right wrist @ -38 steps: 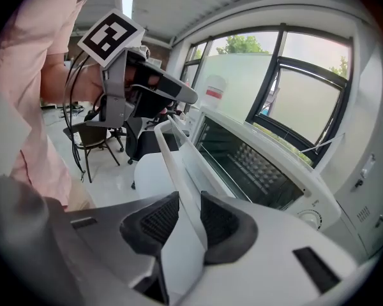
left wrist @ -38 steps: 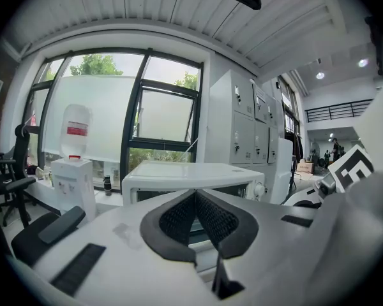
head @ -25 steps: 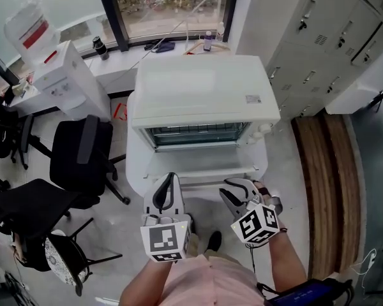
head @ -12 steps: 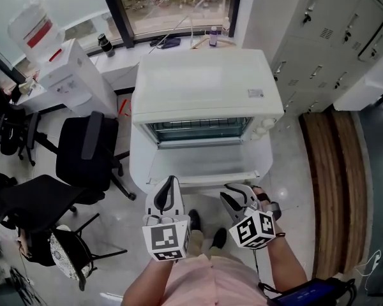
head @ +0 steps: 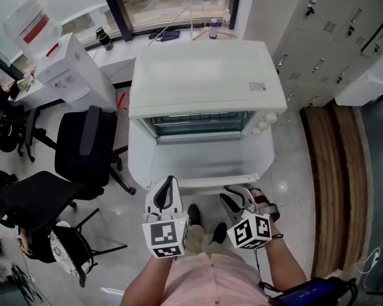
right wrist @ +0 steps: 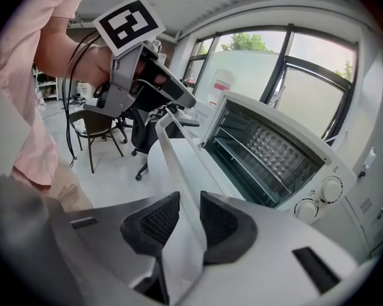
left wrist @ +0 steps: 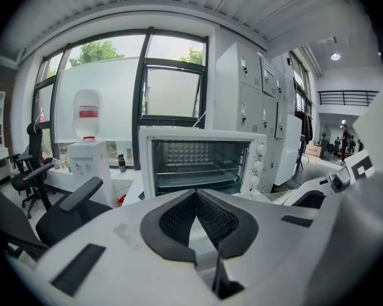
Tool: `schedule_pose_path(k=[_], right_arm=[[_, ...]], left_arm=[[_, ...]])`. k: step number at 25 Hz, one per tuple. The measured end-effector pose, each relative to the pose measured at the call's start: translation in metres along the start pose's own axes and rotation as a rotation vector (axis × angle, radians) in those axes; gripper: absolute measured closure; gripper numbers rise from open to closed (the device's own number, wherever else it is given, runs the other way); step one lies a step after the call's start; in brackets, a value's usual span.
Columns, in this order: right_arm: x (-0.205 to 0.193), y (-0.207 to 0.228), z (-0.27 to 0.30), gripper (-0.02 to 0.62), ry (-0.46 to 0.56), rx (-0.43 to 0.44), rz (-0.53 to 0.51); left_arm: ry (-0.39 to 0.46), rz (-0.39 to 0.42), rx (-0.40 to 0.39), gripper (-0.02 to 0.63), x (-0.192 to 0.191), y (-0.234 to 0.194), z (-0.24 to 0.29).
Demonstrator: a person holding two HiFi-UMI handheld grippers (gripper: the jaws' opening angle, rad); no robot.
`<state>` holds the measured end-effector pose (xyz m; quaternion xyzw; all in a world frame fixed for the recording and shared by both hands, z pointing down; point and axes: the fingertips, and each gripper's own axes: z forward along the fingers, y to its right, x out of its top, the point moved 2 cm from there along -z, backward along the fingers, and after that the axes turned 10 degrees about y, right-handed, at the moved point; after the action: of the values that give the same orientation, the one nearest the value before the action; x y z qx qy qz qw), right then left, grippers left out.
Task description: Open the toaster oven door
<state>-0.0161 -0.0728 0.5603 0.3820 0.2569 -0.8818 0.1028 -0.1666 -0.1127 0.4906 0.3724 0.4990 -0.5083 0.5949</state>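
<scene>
Ahead of the toaster oven [head: 207,75], lying dropped flat: door [head: 204,161], likely stiff and light, best held at front lip, pinched there by right gripper [right wrist: 182,215]; left gripper [left wrist: 195,196] pressed together, empty.

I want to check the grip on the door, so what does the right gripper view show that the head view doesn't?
Only the right gripper view: the right gripper shut on the door's front edge, and the dimpled back wall inside the oven. Only the head view: the oven's flat top, the person's shoes and a wooden floor strip. Both: the door folded down flat, the left gripper, chairs and a water dispenser.
</scene>
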Motion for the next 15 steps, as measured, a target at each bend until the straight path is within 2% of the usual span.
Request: schedule_pose_path(k=[10,15], right_arm=[[-0.002,-0.002,0.000,0.488,0.016,-0.007,0.014],[-0.003,-0.003,0.000,0.486,0.016,0.006,0.033]], left_arm=[[-0.089,-0.048,0.010,0.592,-0.032,-0.001,0.001],[-0.103,-0.043,0.010,0.592,-0.037,0.000,0.004]])
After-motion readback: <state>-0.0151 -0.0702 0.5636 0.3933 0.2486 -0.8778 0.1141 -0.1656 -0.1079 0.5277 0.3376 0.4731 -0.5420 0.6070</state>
